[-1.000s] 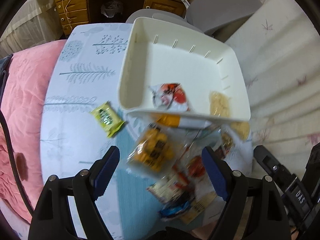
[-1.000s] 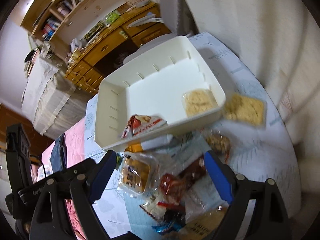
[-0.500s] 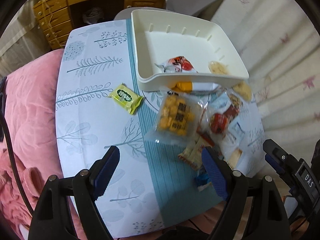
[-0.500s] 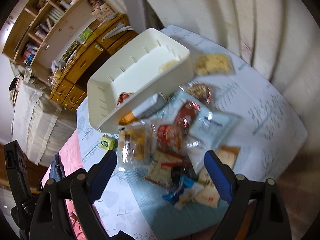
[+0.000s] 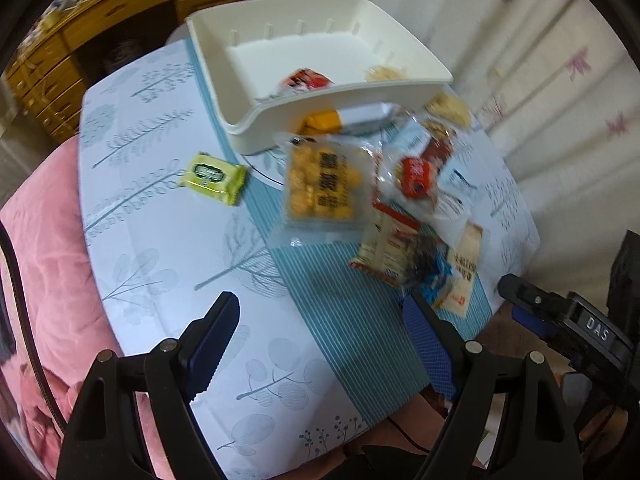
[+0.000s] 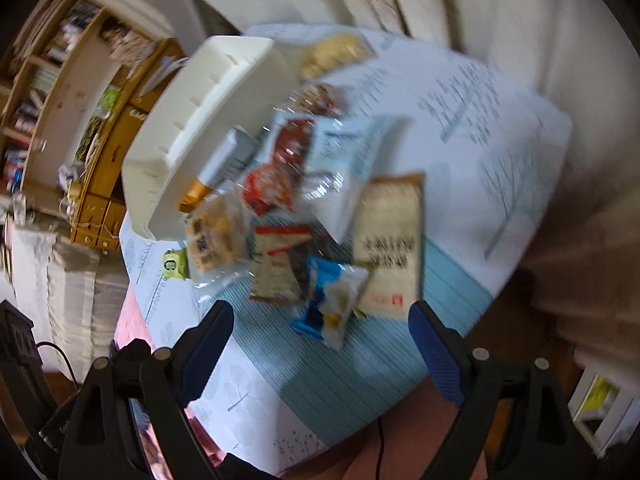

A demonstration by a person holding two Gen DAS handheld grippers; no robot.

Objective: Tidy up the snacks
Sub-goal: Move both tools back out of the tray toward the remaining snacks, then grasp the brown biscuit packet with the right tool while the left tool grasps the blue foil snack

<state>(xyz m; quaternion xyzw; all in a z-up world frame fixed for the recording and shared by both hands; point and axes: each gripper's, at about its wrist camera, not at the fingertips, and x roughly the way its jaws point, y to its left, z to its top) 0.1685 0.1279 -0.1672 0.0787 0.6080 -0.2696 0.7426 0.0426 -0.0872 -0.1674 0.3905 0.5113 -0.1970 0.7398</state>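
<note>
Both your left gripper [image 5: 320, 334] and right gripper [image 6: 320, 344] stood wide apart, holding nothing. The snack packets [image 5: 400, 208] lay heaped on the table [image 5: 152, 240] just beside the white bin [image 5: 336, 96]. They looked light, crinkly and slippery; pinching a sealed edge seemed safest.

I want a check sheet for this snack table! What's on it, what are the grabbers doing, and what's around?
Surface: table with a leaf-print cloth, striped band down the middle.
Job's things: white bin holding a red packet and a pale snack; snack pile in front of it; green packet lying apart.
Clutter: nothing seen.
Grippers: left gripper and right gripper, jaws open, holding nothing, above the table's near edge.
Cables: thin wire below the table edge.
Surroundings: wooden drawers, pink bedding, curtain.
</note>
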